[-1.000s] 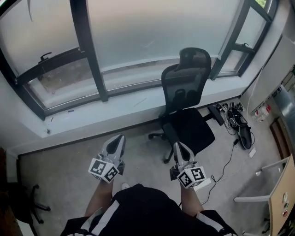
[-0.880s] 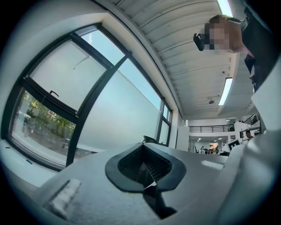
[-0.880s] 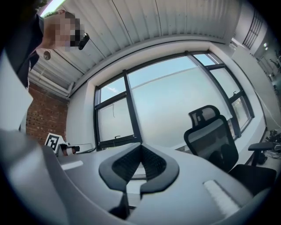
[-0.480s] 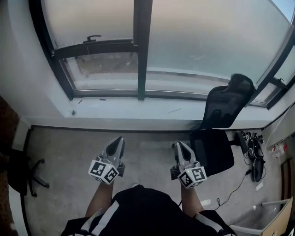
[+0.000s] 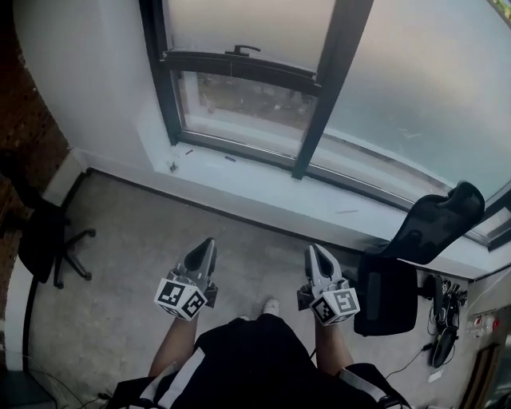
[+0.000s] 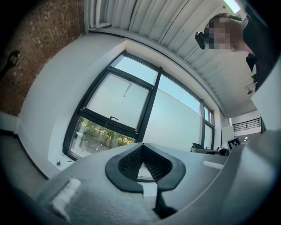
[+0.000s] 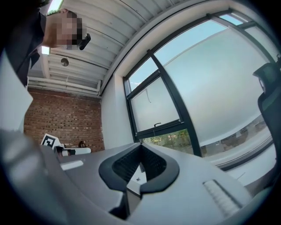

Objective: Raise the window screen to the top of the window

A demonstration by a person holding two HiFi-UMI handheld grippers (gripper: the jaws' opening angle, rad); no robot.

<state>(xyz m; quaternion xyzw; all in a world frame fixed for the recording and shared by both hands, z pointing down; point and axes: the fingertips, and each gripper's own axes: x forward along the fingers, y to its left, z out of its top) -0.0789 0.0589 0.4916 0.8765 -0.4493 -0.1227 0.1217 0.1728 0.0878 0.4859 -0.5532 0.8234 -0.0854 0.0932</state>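
The window screen [image 5: 239, 20] is a pale frosted sheet filling the upper part of the far left pane. Its dark bottom bar [image 5: 239, 65], with a small handle [image 5: 242, 49], sits above a strip of clear glass showing greenery. We hold the left gripper [image 5: 208, 244] and right gripper [image 5: 313, 251] near us, well apart from the window, each with fingers pressed together on nothing. Grey floor [image 5: 160, 232] and the white sill [image 5: 263, 185] lie between. A black office chair [image 5: 435, 228] stands right by the sill, and another chair [image 5: 40, 240] stands left near the brick wall [image 5: 20, 120].
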